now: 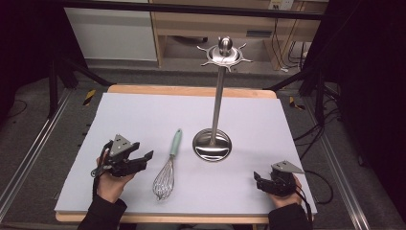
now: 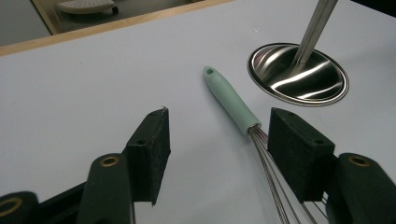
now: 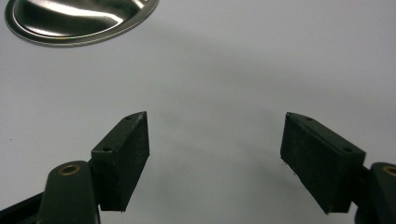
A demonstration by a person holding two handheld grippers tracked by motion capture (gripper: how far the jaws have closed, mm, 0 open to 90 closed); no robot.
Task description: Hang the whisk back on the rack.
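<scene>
We note the whisk (image 1: pixel 168 167) lying flat on the pale table (image 1: pixel 143 115), just right of our left tongs (image 1: pixel 143 158); long axis near vertical in the high view, mint handle pointing away towards the far edge, rounded wire cage nearest us. Handle smooth with a hang hole; wires thin steel. Left tongs open, nothing between them. Right tongs (image 1: pixel 258 181) open, empty, near the polished steel stand (image 1: pixel 212 143)
</scene>
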